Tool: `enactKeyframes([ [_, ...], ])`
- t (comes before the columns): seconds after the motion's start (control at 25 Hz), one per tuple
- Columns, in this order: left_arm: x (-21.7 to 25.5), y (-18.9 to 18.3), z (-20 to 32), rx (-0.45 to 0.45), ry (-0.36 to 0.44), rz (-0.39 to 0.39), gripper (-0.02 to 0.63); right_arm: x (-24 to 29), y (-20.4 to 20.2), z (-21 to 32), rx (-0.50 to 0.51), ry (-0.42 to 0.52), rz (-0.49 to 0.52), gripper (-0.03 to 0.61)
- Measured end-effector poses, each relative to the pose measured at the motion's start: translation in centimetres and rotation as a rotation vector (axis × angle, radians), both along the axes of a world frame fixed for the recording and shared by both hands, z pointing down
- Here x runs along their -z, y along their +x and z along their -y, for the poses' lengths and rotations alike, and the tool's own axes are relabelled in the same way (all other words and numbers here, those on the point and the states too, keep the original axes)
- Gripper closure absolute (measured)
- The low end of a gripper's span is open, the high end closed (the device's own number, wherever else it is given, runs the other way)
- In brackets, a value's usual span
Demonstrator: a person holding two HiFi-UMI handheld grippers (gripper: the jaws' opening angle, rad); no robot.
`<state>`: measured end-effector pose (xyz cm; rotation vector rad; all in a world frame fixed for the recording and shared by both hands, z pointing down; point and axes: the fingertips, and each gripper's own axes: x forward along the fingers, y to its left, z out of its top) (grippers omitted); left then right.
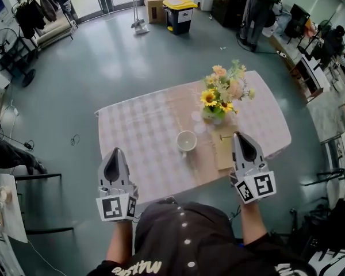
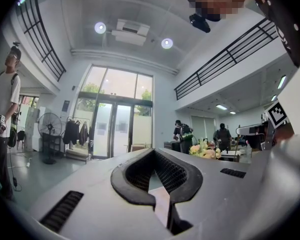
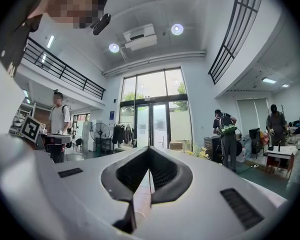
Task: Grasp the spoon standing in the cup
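Observation:
A white cup (image 1: 186, 141) stands on the brown runner in the middle of the checked table (image 1: 138, 131). I cannot make out a spoon in it from the head view. A small thin object (image 1: 223, 137) lies on the mat to the cup's right. My left gripper (image 1: 116, 152) hovers over the table's near left edge, jaws together and nothing between them (image 2: 153, 152). Near the right front edge, my right gripper (image 1: 237, 134) is also shut and empty (image 3: 149, 149). Both point level across the room, so neither gripper view shows the cup.
A vase of yellow and pink flowers (image 1: 223, 94) stands just behind the cup. On the floor beyond the table are a yellow-lidded bin (image 1: 179, 7) and cardboard boxes (image 1: 156, 4). A fan (image 1: 3, 45) and a clothes rack (image 1: 37, 7) are far left. People stand about the room (image 3: 225, 134).

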<state>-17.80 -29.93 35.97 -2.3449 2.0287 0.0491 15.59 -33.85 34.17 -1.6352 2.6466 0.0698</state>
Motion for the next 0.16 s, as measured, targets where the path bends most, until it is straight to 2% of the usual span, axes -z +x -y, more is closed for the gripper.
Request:
enactKeyframes([
  [0.16,0.0,0.13,0.16,-0.004,-0.004,0.001,0.597,0.0,0.12,0.17,0.0,-0.001,-0.005,0.578],
])
